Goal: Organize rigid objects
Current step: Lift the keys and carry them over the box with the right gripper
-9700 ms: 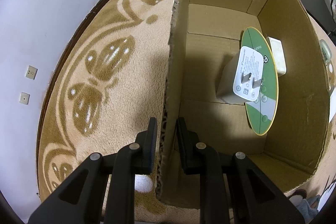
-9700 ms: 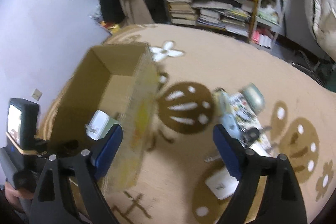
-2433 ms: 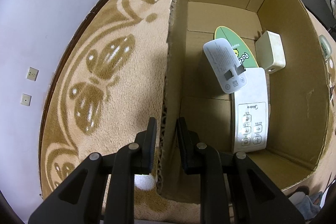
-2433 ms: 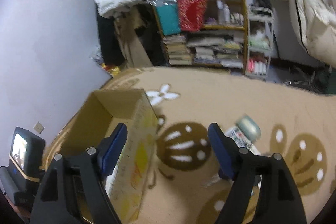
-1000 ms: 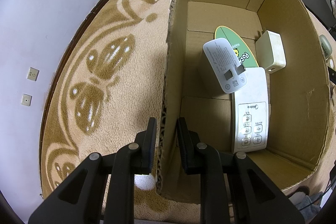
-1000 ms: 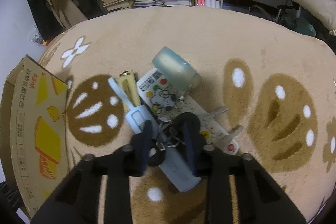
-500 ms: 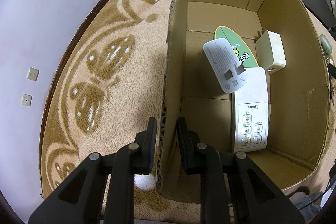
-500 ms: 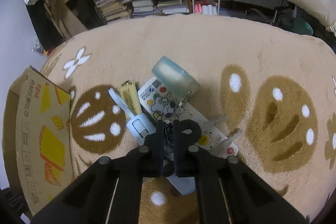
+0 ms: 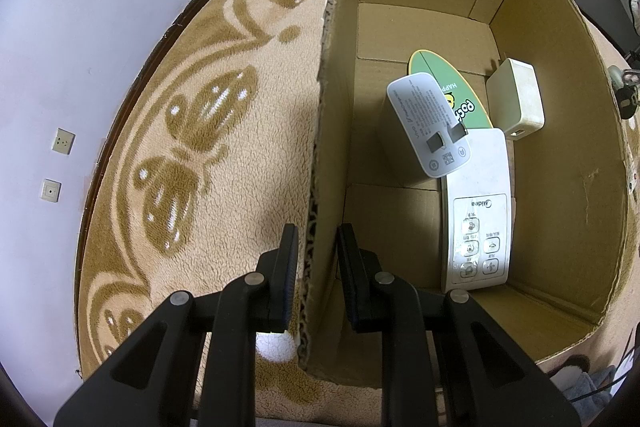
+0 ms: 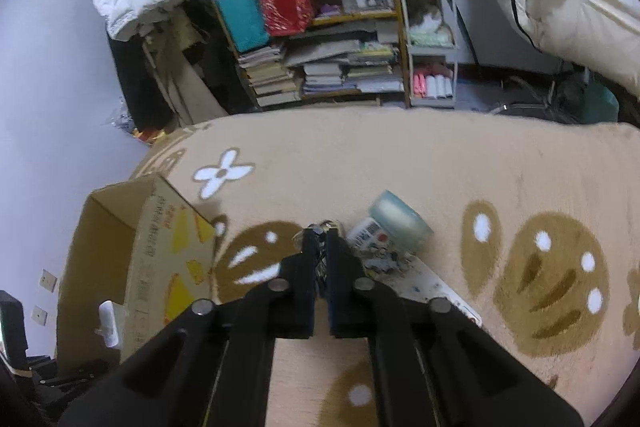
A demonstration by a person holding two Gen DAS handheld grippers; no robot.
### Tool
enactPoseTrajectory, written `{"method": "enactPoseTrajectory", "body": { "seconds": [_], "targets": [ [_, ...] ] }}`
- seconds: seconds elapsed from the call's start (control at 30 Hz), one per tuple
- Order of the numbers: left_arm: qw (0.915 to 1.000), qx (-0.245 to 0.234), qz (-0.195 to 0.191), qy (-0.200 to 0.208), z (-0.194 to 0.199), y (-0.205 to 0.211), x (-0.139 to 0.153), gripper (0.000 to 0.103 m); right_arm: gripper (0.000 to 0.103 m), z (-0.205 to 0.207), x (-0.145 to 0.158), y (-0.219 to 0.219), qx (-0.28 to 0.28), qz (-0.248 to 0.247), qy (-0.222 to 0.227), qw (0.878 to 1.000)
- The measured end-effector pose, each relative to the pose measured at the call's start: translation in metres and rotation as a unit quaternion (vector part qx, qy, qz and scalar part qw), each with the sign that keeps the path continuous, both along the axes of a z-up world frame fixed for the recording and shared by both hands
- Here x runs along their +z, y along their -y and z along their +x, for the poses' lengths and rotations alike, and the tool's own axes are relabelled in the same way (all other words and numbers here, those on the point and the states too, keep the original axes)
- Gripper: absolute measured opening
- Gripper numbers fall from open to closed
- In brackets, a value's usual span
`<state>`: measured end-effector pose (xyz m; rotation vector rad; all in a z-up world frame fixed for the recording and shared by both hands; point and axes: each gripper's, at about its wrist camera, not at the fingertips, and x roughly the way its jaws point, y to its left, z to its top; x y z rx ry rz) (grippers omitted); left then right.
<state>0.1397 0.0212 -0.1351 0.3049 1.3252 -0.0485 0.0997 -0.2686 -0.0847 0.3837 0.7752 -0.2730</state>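
Observation:
My left gripper is shut on the near side wall of the open cardboard box. Inside the box lie a white charger, a green oval card, a cream adapter and a white Midea remote. In the right wrist view my right gripper is shut on a bunch of keys, held above the rug; only the metal rings show past the fingertips. The same cardboard box stands to its left.
On the beige patterned rug lie a pale blue round tin and a sticker-covered remote, just right of my right gripper. A cluttered bookshelf and a white cart stand beyond the rug. A wall borders the rug's left.
My right gripper closed on the keys in the pile and has lifted them, the view tilting up toward the shelf. The left gripper and the box have not moved.

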Motion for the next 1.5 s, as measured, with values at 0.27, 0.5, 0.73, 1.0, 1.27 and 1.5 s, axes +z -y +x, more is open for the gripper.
{"method": "enactPoseTrajectory", "body": {
  "seconds": [0.27,0.5,0.73,1.0,1.27,1.5],
  "targets": [
    [1.0000,0.000,0.000,0.000,0.000,0.000,0.000,0.020,0.001,-0.002,0.042,-0.049,0.066,-0.061,0.067,0.994],
    [1.0000,0.000,0.000,0.000,0.001,0.000,-0.001,0.020,0.003,0.012,0.011,-0.041,0.074,-0.027,0.004,0.997],
    [1.0000,0.001,-0.001,-0.001,0.001,0.000,-0.001,0.020,0.053,0.021,-0.023,-0.015,0.046,0.045,-0.053,0.996],
    [1.0000,0.001,-0.001,0.000,0.001,0.000,-0.001,0.020,0.053,0.024,-0.044,-0.005,0.023,0.042,-0.105,0.993],
    [1.0000,0.002,-0.001,-0.001,0.001,0.000,-0.001,0.020,0.042,0.029,-0.068,0.007,-0.013,0.076,-0.112,0.991],
    [1.0000,0.001,-0.001,-0.001,0.001,0.000,0.000,0.020,0.009,0.029,-0.067,0.005,0.001,0.085,-0.077,0.993]
  ]
}}
